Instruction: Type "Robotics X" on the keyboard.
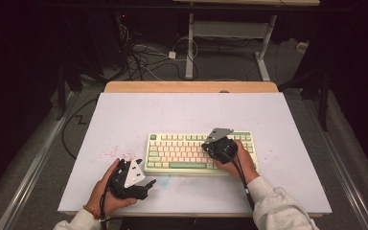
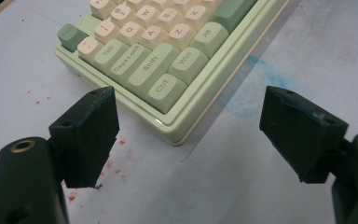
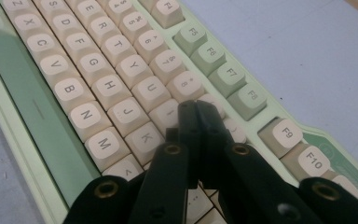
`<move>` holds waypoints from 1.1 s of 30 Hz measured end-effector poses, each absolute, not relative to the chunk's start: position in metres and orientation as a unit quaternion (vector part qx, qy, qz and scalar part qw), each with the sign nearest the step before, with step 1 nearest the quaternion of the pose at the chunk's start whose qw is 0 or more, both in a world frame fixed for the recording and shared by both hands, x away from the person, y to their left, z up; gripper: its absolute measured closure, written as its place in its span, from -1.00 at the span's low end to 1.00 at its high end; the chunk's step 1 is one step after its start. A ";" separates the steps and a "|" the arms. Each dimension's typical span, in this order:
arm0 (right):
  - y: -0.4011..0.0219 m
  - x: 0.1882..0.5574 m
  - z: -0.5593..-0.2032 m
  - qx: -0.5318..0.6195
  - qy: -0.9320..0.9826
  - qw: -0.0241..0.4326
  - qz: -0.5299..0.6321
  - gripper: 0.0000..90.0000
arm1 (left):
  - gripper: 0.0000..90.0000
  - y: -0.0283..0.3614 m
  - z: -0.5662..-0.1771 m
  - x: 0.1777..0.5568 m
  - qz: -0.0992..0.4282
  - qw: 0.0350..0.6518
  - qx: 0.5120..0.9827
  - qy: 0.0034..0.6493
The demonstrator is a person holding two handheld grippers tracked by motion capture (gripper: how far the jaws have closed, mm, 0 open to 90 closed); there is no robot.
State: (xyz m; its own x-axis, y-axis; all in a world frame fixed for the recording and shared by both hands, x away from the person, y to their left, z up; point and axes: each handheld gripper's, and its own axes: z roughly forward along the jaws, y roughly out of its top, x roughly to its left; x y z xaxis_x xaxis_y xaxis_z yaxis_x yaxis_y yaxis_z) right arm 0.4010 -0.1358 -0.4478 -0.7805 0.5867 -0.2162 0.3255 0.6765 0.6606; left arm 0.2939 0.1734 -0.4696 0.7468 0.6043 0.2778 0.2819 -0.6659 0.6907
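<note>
A pale green keyboard (image 1: 199,153) with cream keys lies on the white table top (image 1: 182,115). My right gripper (image 1: 210,148) hovers over the keyboard's right half, its jaws shut together with nothing between them. In the right gripper view the shut tips (image 3: 196,108) rest over the keys near I and O on the keyboard (image 3: 98,84). My left gripper (image 1: 148,184) lies low near the keyboard's front left corner, open. The left gripper view has its two black pads (image 2: 91,135) wide apart, facing the Ctrl corner of the keyboard (image 2: 168,88).
Red specks (image 1: 117,153) and a faint blue smear (image 2: 261,79) mark the table beside the keyboard. A wooden strip (image 1: 191,86) edges the far side. Cables (image 1: 143,57) and a desk frame (image 1: 230,38) stand on the floor beyond.
</note>
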 end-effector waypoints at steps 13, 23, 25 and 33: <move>-0.136 0.394 -0.441 0.257 0.886 0.213 0.323 1.00 | -0.60 0.172 -0.469 0.294 0.250 0.322 0.878 0.253; -0.139 0.388 -0.436 0.256 0.880 0.212 0.339 1.00 | -0.60 0.174 -0.469 0.295 0.251 0.319 0.879 0.251; -0.140 0.386 -0.435 0.252 0.880 0.213 0.341 1.00 | -0.60 0.173 -0.469 0.296 0.251 0.318 0.879 0.250; -0.149 0.374 -0.429 0.248 0.873 0.216 0.362 0.94 | -0.60 0.175 -0.466 0.296 0.252 0.323 0.876 0.255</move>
